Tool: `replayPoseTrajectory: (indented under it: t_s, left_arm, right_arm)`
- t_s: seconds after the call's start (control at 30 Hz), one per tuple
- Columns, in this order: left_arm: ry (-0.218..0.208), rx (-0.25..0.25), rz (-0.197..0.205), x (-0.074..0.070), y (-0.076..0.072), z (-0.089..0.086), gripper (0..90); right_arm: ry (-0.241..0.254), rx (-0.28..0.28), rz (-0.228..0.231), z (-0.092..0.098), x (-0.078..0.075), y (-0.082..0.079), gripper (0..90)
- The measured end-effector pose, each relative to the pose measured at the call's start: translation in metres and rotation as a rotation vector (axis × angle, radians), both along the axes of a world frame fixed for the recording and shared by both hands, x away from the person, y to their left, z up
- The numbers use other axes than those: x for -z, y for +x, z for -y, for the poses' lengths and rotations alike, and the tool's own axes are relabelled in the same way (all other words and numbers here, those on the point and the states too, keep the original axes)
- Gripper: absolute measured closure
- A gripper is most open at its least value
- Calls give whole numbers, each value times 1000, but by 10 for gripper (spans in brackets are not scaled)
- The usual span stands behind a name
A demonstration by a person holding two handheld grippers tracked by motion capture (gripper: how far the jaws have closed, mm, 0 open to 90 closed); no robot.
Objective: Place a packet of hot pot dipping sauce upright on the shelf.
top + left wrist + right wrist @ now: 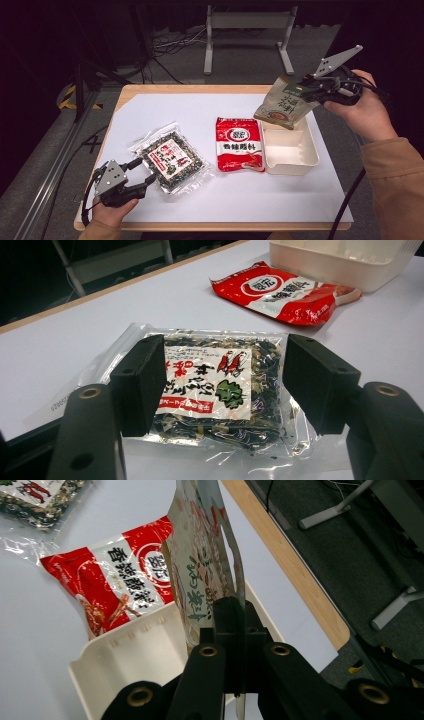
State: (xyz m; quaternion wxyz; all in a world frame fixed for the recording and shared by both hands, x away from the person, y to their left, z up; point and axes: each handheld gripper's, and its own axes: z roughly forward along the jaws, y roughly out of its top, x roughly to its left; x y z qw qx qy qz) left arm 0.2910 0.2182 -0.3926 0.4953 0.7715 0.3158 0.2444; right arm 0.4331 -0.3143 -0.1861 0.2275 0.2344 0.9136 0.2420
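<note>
The right gripper (306,90) is clenched on the top edge of a beige packet (282,106), which hangs tilted from its jaws, clear of the counter (165,107). Directly beneath the gripper sits a white tray (291,161), the packet's lower end over the tray's far rim. Just beside the tray, on the side away from the right hand, lies a red packet (238,145). The left gripper (144,176) rests low near the counter's front edge, jaws released and standing apart, with a clear bag of dark dried food (220,385) lying flat just ahead of its tips.
</note>
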Motion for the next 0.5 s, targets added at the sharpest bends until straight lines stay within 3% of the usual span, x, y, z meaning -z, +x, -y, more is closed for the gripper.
replayPoseTrajectory:
  t_s: [0.5]
  left_arm:
    - [0, -12, -3, 1, -2, -3, 346]
  right_arm:
    - [-66, 18, 81, 15, 5, 31, 900]
